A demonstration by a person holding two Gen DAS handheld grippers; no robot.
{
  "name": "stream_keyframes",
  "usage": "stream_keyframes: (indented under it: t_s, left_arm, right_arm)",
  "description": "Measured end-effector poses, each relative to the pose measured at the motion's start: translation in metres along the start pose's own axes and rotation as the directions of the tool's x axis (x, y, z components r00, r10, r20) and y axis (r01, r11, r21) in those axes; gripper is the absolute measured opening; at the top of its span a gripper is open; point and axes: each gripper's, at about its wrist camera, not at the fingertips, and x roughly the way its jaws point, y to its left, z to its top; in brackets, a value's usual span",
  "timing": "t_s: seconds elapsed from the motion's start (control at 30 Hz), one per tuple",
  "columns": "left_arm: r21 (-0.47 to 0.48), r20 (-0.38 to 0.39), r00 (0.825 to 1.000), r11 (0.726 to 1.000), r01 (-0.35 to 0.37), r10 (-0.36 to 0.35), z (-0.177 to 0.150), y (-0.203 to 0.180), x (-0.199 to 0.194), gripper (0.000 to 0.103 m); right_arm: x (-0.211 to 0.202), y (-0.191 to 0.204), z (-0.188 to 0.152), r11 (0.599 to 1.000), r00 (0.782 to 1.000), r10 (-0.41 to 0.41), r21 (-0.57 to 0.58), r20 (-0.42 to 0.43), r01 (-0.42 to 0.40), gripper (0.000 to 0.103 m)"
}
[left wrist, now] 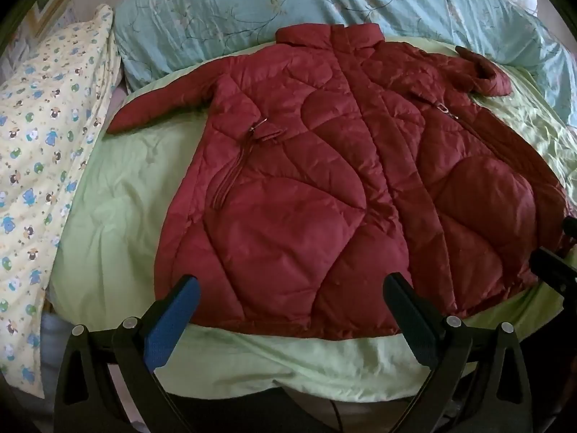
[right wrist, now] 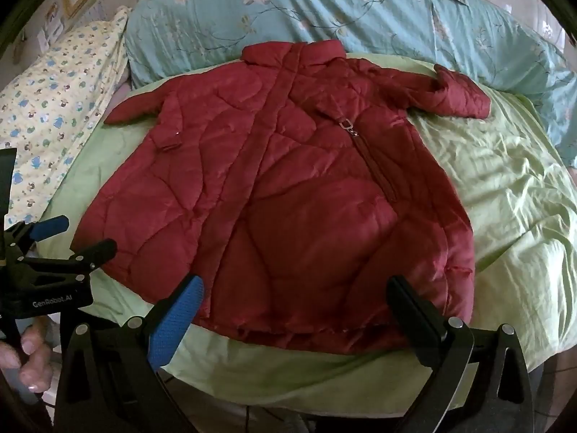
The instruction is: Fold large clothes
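Note:
A dark red quilted jacket (left wrist: 324, 180) lies front up and spread flat on a pale green sheet (left wrist: 108, 216), collar at the far side and hem toward me. Its left sleeve (left wrist: 162, 104) stretches out; its right sleeve (right wrist: 458, 97) is bent near the duvet. My left gripper (left wrist: 292, 279) hovers open over the hem's left half, nothing between its fingers. My right gripper (right wrist: 295, 281) stands open over the hem's right half, also holding nothing. In the right wrist view the left gripper (right wrist: 83, 234) shows at the jacket's left corner, held by a hand (right wrist: 29, 353).
A teal floral duvet (left wrist: 252, 11) is bunched along the far side. A yellow cartoon-print quilt (left wrist: 47, 144) lies at the left. The green sheet (right wrist: 505, 198) is bare and wrinkled right of the jacket. The bed's near edge (right wrist: 288, 382) runs just below the hem.

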Motion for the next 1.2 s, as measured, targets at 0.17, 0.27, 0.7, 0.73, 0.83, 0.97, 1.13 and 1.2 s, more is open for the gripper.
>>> stream_keyframes:
  t_s: [0.17, 0.27, 0.7, 0.73, 0.83, 0.97, 1.13, 1.2]
  left_arm:
    - [-0.002, 0.0, 1.0, 1.0, -0.008, 0.008, -0.0012, 0.0004, 0.0001, 0.102]
    - [-0.003, 0.002, 1.0, 1.0, -0.009, 0.009, -0.0014, 0.0015, -0.0018, 0.102]
    - [0.005, 0.004, 1.0, 1.0, -0.009, 0.009, -0.0005, -0.0017, 0.003, 0.102]
    - [0.004, 0.004, 1.0, 1.0, -0.009, 0.009, -0.0002, -0.0015, 0.0026, 0.102]
    - [0.002, 0.003, 1.0, 1.0, -0.006, 0.006, 0.0001, -0.0013, 0.0026, 0.102]
    - [0.005, 0.001, 1.0, 1.0, -0.008, 0.008, 0.0005, -0.0011, 0.0026, 0.102]
    - [0.008, 0.002, 1.0, 1.0, -0.005, 0.005, 0.001, -0.0009, 0.0018, 0.102]
    - [0.001, 0.007, 1.0, 1.0, 0.005, -0.005, 0.0012, -0.0011, 0.0022, 0.102]
  right_arm:
    - [0.002, -0.0005, -0.0023, 1.0, 1.0, 0.001, 0.0, -0.001, -0.001, 0.102]
    - [0.0021, 0.0005, -0.0029, 1.0, 1.0, 0.001, -0.002, 0.0, -0.001, 0.102]
    - [0.0047, 0.0008, -0.0009, 1.0, 1.0, 0.005, -0.005, -0.002, -0.005, 0.102]
    - [0.005, 0.0012, -0.0007, 1.0, 1.0, 0.004, -0.006, -0.003, -0.004, 0.102]
    - [0.0053, 0.0009, -0.0004, 1.0, 1.0, 0.007, -0.005, -0.003, -0.007, 0.102]
    - [0.0052, 0.0018, -0.0004, 1.0, 1.0, 0.006, -0.005, -0.001, -0.006, 0.102]
    - [0.0038, -0.0001, -0.0003, 1.0, 1.0, 0.011, -0.004, 0.001, -0.011, 0.102]
    - [0.0039, -0.0009, -0.0001, 1.0, 1.0, 0.013, -0.002, 0.002, -0.013, 0.102]
